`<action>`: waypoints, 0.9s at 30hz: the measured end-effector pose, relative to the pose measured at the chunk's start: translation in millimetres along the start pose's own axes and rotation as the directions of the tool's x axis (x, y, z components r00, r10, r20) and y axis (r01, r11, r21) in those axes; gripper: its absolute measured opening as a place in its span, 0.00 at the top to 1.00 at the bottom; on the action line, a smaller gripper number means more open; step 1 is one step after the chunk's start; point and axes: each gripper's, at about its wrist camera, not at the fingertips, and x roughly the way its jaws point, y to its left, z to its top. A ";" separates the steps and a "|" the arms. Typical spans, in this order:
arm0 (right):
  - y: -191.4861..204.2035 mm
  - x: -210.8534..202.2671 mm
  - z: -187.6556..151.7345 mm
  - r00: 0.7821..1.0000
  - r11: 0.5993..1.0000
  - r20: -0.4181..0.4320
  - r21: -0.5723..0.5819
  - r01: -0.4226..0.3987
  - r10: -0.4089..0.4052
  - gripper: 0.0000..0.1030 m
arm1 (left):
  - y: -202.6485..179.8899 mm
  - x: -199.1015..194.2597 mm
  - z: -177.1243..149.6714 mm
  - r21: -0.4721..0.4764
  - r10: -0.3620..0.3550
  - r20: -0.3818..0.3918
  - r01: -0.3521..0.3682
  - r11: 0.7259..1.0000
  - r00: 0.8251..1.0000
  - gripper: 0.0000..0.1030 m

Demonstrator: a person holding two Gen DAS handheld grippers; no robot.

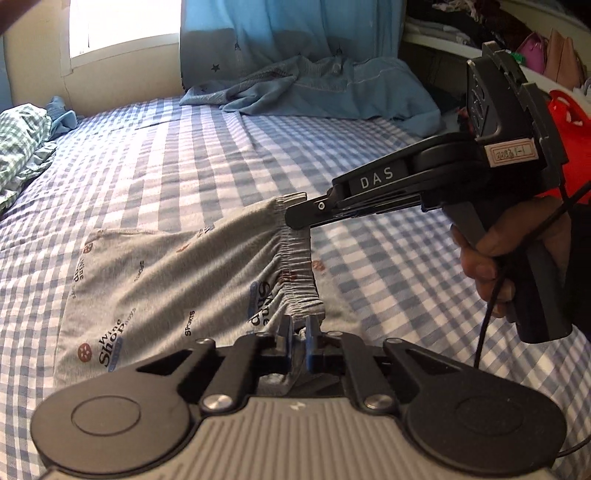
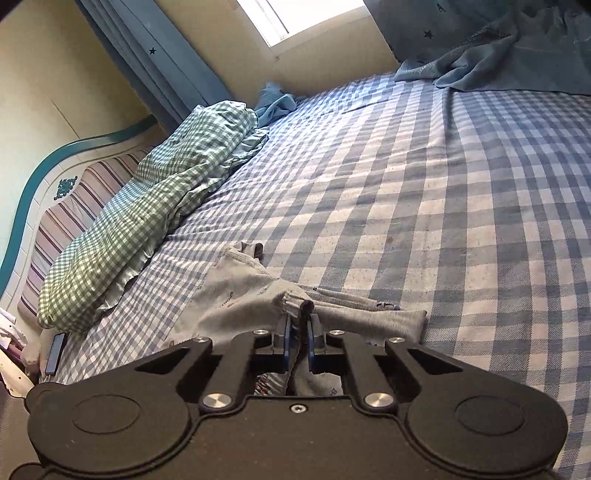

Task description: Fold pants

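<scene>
Covering pretty much the whole bed (image 2: pixel 443 206) was a blue-and-white checked sheet, with a green gingham blanket (image 2: pixel 147 206) bunched up by the striped headboard (image 2: pixel 62 218). Blue star curtains (image 1: pixel 280 33) hung beside a bright window (image 1: pixel 122 22), and a blue garment (image 1: pixel 325 88) lay crumpled at the far edge. The grey printed pants (image 1: pixel 155 273) sat on the sheet, waistband lifted. The left gripper (image 1: pixel 296 326) had its fingers clamped on one end of the waistband, and the right gripper (image 1: pixel 295 206) had pinched the other end. A cluttered shelf (image 1: pixel 461 26) showed at the right.
</scene>
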 end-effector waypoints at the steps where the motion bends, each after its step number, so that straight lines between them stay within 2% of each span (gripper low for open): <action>1: -0.4 -3.2 3.3 1.000 1.000 -0.001 -0.005 0.009 -0.009 0.92 | -1.4 -0.3 1.8 -0.001 -0.011 0.004 0.011 1.000 1.000 0.94; 6: -14.5 -8.6 6.1 0.996 0.997 -0.038 -0.018 0.081 -0.082 0.92 | -8.2 13.6 -0.2 -0.008 -0.061 -0.020 0.061 0.998 0.998 0.94; 10: -36.0 6.7 -8.2 0.988 0.992 -0.106 0.037 0.117 -0.112 0.92 | 0.5 40.2 -13.8 -0.075 -0.106 -0.107 0.098 0.992 0.989 0.92; 12: -44.3 16.2 -17.0 0.984 0.990 -0.136 0.062 0.123 -0.113 0.89 | 10.9 38.6 -16.4 -0.112 -0.134 -0.125 0.121 0.986 0.983 0.88; 13: -46.1 18.8 -20.0 0.982 0.990 -0.145 0.065 0.128 -0.117 0.86 | 17.3 32.6 -16.4 -0.130 -0.145 -0.117 0.129 0.983 0.983 0.76; 14: -45.4 18.7 -22.2 0.980 0.988 -0.146 0.058 0.142 -0.132 0.78 | 23.3 25.7 -15.6 -0.144 -0.149 -0.112 0.132 0.981 0.982 0.66; 15: -43.4 16.5 -23.9 0.978 0.985 -0.136 0.045 0.166 -0.158 0.69 | 31.0 15.4 -13.5 -0.159 -0.137 -0.104 0.119 0.980 0.985 0.43; 16: -39.9 12.4 -25.7 0.975 0.980 -0.120 0.033 0.194 -0.189 0.64 | 40.0 4.2 -11.0 -0.181 -0.118 -0.081 0.102 0.978 0.990 0.28; 18: -31.5 2.1 -27.5 0.963 0.966 -0.083 0.027 0.258 -0.255 0.37 | 60.3 -19.5 -7.7 -0.222 -0.060 -0.019 0.055 0.973 0.998 0.14; 19: -24.5 -4.2 -29.4 0.952 0.953 -0.053 0.024 0.303 -0.301 0.28 | 72.8 -26.9 -3.2 -0.244 0.009 -0.003 -0.009 0.970 1.000 0.07; 20: -15.2 -9.6 -31.9 0.937 0.937 -0.016 0.012 0.349 -0.349 0.15 | 84.0 -31.8 -1.1 -0.268 0.093 -0.001 -0.090 0.959 0.996 0.04; 21: -4.6 -12.9 -34.4 0.922 0.922 0.022 -0.007 0.388 -0.388 0.07 | 95.4 -33.8 0.7 -0.291 0.178 -0.010 -0.173 0.941 0.984 0.03; 22: 8.4 -15.3 -38.0 0.901 0.902 0.068 -0.028 0.432 -0.429 0.06 | 108.6 -31.5 3.8 -0.316 0.265 -0.032 -0.262 0.912 0.964 0.03; 24: 34.8 -10.9 -47.4 0.880 0.883 0.133 -0.057 0.465 -0.455 0.02 | 131.2 -21.8 2.4 -0.336 0.345 -0.077 -0.350 0.874 0.935 0.03; 27: 69.2 15.8 -64.9 0.887 0.880 0.131 -0.124 0.458 -0.443 0.01 | 153.6 4.2 -8.6 -0.283 0.370 -0.156 -0.400 0.872 0.916 0.03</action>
